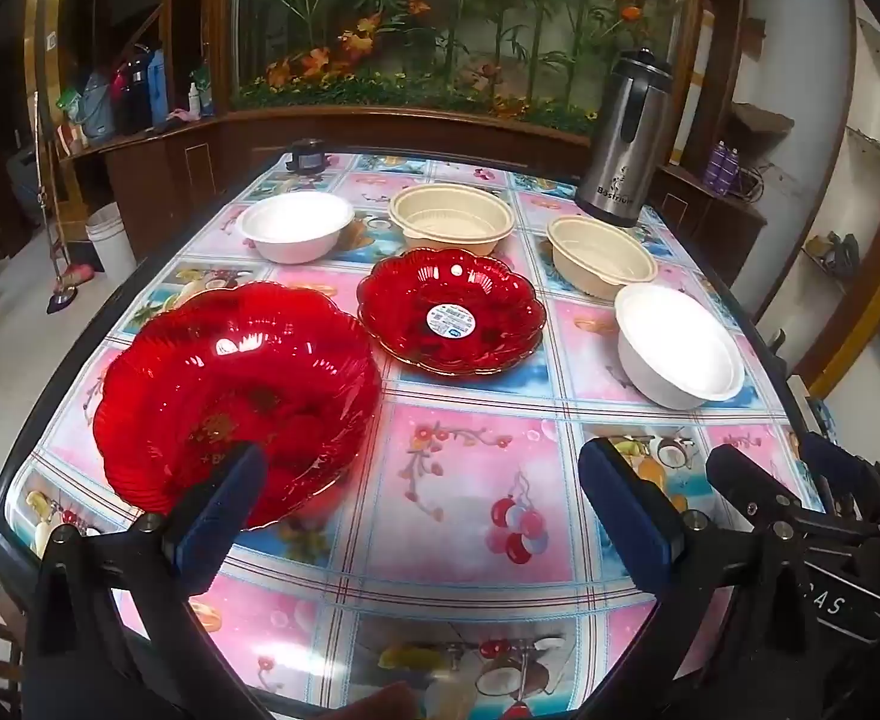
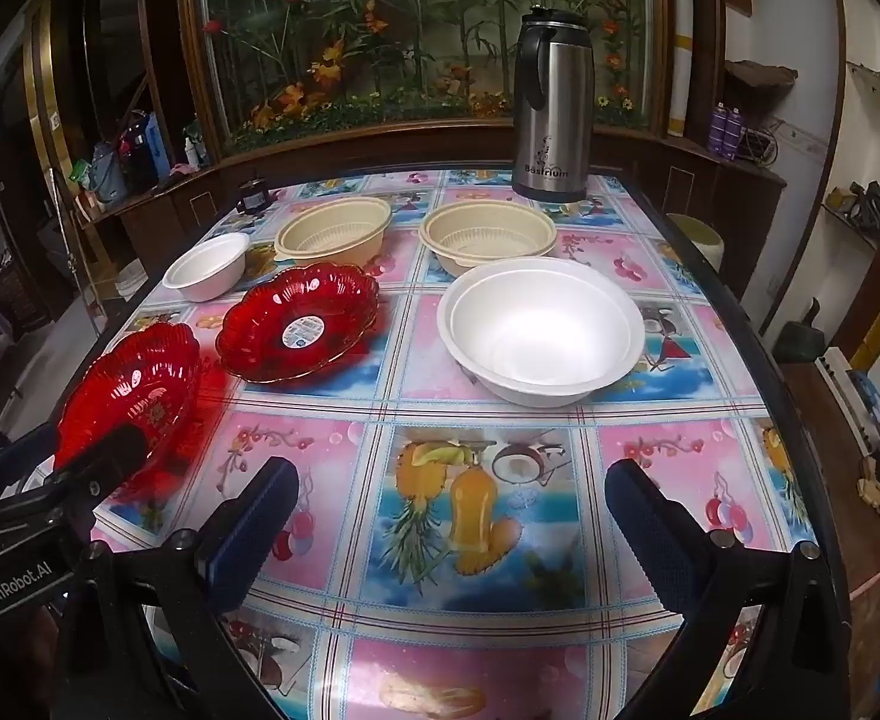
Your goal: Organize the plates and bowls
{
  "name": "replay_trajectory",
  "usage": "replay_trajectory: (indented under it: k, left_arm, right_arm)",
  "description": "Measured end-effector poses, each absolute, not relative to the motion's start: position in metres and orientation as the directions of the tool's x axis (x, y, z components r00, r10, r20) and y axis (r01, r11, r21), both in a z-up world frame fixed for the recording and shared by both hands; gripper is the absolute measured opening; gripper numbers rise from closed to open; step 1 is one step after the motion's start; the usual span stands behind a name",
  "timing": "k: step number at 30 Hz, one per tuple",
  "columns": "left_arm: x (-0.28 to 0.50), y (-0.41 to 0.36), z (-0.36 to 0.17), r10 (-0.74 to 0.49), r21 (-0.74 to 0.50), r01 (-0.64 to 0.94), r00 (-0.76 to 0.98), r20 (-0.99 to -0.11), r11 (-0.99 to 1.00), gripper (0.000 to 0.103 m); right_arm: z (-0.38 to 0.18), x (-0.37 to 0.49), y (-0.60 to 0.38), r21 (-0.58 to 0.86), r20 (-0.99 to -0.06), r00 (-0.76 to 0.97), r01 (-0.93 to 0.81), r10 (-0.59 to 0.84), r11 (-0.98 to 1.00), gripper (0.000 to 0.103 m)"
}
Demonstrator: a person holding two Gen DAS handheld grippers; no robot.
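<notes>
Glossy printed oilcloth covers the table (image 2: 476, 438), which carries every dish. Biggest of them, the near red plate (image 1: 236, 390) sits by the table's left edge; in the left wrist view its near rim lies just beyond the left gripper's (image 1: 425, 516) left finger (image 1: 218, 516), which overlaps it in the picture, though whether they touch cannot be told. That gripper's jaws stand wide apart with nothing between them but bare cloth. The right gripper (image 2: 449, 534) hangs over the near edge, likewise spread as wide as it goes and holding nothing; the large white bowl (image 2: 539, 330) lies well ahead of its fingers, roughly centred between them, toward the right edge. The second red plate (image 2: 299, 321), with a round sticker in its middle, rests mid-table, near the first plate. Two beige bowls (image 2: 335, 234) (image 2: 488, 237) stand side by side toward the far edge, and the small white bowl (image 2: 207, 267) sits by the far left edge. A steel flask (image 2: 551, 108) stands at the far right corner.
</notes>
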State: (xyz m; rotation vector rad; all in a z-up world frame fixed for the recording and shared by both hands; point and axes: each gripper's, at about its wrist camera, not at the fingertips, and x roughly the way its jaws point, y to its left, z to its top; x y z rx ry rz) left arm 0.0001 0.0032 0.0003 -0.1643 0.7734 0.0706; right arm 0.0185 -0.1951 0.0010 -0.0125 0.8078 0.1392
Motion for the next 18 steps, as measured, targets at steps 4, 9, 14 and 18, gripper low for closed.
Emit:
replay_trajectory:
  k: [4, 9, 14, 18]
  left_arm:
    - [0.0014, 0.008, 0.0031, 0.013, -0.113, -0.129, 0.715, -0.699, 0.985, 0.103]
    - [0.0003, 0.0046, 0.0004, 0.029, -0.1, -0.135, 0.719, -0.694, 0.986, 0.103]
    - [-0.003, 0.0067, 0.0014, 0.035, -0.096, -0.14, 0.722, -0.691, 0.985, 0.103]
    - [-0.0038, 0.006, 0.0019, 0.04, -0.091, -0.141, 0.723, -0.69, 0.986, 0.103]
  right_arm:
    - [-0.0001, 0.0191, -0.1933, 0.037, -0.722, 0.682, -0.132, 0.118, 0.991, 0.103]
    - [-0.0025, 0.0231, -0.1886, 0.032, -0.719, 0.686, -0.128, 0.112, 0.991, 0.103]
    - [-0.0032, 0.0254, -0.1887, 0.03, -0.717, 0.688, -0.13, 0.112, 0.991, 0.103]
    - [-0.0006, 0.0205, -0.1887, 0.031, -0.716, 0.689, -0.128, 0.111, 0.991, 0.103]
